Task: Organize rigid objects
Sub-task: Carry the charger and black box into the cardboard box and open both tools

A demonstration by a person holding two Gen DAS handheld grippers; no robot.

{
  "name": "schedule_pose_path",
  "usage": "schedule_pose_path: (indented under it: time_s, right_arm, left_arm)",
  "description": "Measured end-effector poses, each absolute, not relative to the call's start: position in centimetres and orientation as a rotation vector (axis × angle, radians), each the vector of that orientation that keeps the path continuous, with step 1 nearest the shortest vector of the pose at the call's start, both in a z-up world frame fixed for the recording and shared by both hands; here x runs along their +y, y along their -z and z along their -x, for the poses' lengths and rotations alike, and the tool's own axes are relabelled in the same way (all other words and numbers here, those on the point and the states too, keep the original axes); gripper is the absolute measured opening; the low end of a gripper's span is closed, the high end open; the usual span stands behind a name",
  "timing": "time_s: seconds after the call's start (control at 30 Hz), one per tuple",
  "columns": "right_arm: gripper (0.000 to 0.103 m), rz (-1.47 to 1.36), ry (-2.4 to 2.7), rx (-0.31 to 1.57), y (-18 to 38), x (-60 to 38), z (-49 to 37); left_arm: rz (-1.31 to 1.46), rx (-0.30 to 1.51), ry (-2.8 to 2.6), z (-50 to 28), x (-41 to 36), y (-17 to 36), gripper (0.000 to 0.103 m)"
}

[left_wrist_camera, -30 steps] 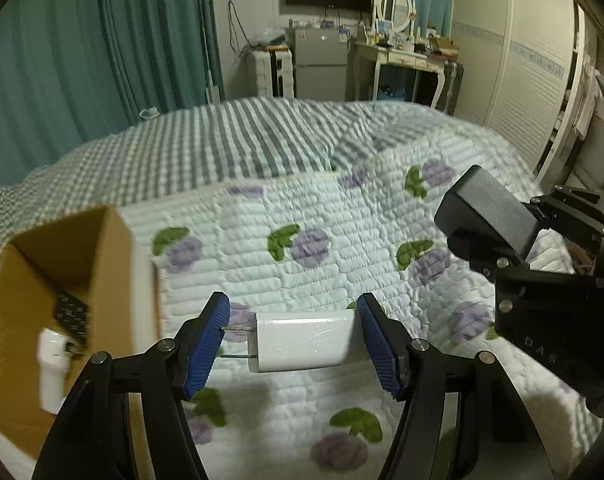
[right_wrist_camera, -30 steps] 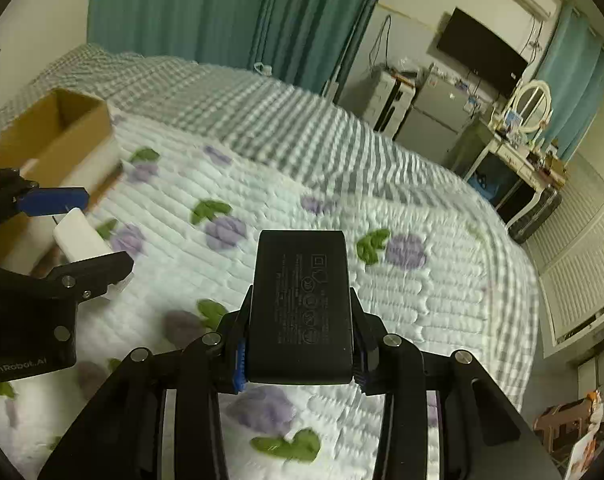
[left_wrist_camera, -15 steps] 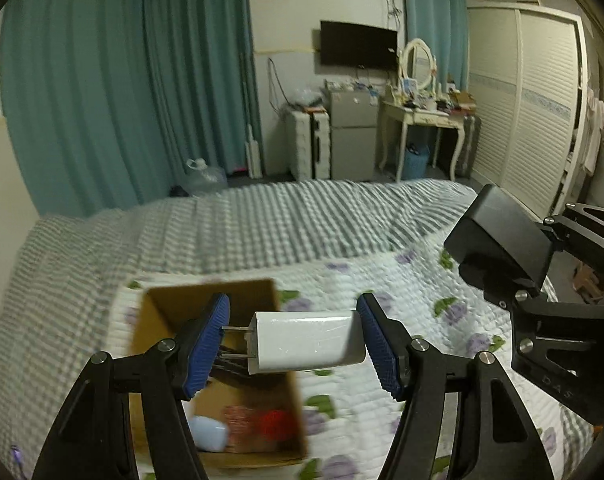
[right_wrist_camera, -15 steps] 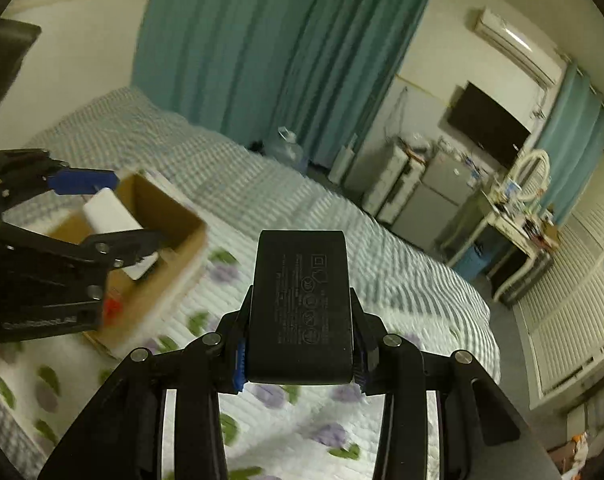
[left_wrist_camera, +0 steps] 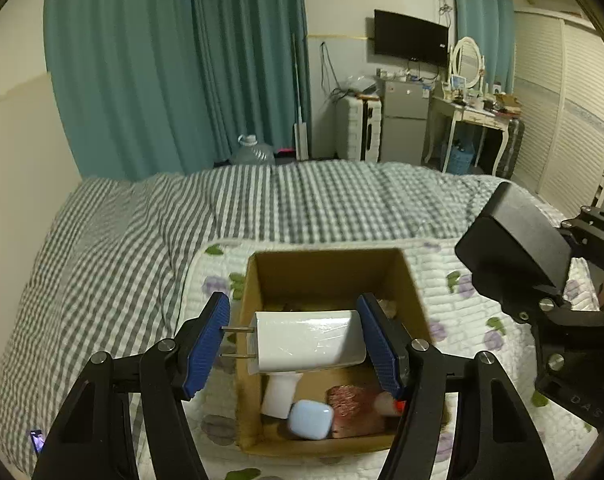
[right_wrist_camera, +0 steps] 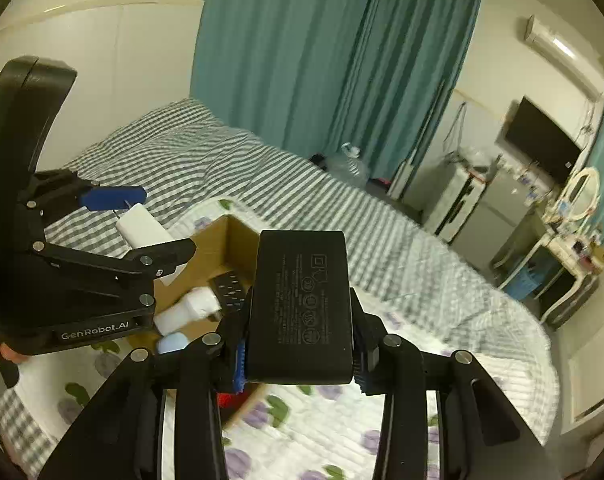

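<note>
In the left wrist view, the cardboard box (left_wrist_camera: 326, 276) now sits squarely beneath the left gripper (left_wrist_camera: 294, 340); a second ago it lay off to the gripper's side at the frame edge. The fingers (left_wrist_camera: 206, 336) are clamped end to end on the white charger (left_wrist_camera: 308, 340), one pad against its prongs, and the charger hangs over the box's open mouth. That probably means the carry is done and release comes next. Inside the box, below the charger, lie a pale blue case (left_wrist_camera: 311, 419), a white adapter (left_wrist_camera: 280, 396) and a reddish item (left_wrist_camera: 356, 406). The black power brick (left_wrist_camera: 516, 240) hovers right of the box.

In the right wrist view, the right gripper (right_wrist_camera: 300, 364) is clamped on the black power brick, held upright and near the box's right side, no longer far from it over the floral quilt (right_wrist_camera: 402, 420). This view adds what the other hides: a dark remote (right_wrist_camera: 230, 292) inside the box and the left gripper's height above the rim. The box floor directly below the charger shows only in the left view.
</note>
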State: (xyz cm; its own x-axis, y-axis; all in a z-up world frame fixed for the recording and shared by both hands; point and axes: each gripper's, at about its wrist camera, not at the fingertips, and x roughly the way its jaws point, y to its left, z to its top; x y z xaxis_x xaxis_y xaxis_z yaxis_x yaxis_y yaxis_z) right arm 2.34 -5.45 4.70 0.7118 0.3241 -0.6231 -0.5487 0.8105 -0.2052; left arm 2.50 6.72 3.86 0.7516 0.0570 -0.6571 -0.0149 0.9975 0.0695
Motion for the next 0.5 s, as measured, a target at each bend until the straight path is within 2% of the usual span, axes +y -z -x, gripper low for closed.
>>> schedule_pose_path:
  time_s: [0.5]
  right_arm:
    - [0.038, 0.42, -0.604, 0.842, 7.1, -2.1, -6.9]
  left_arm:
    - [-0.091, 0.839, 0.051, -3.8, 7.9, 3.8, 0.067]
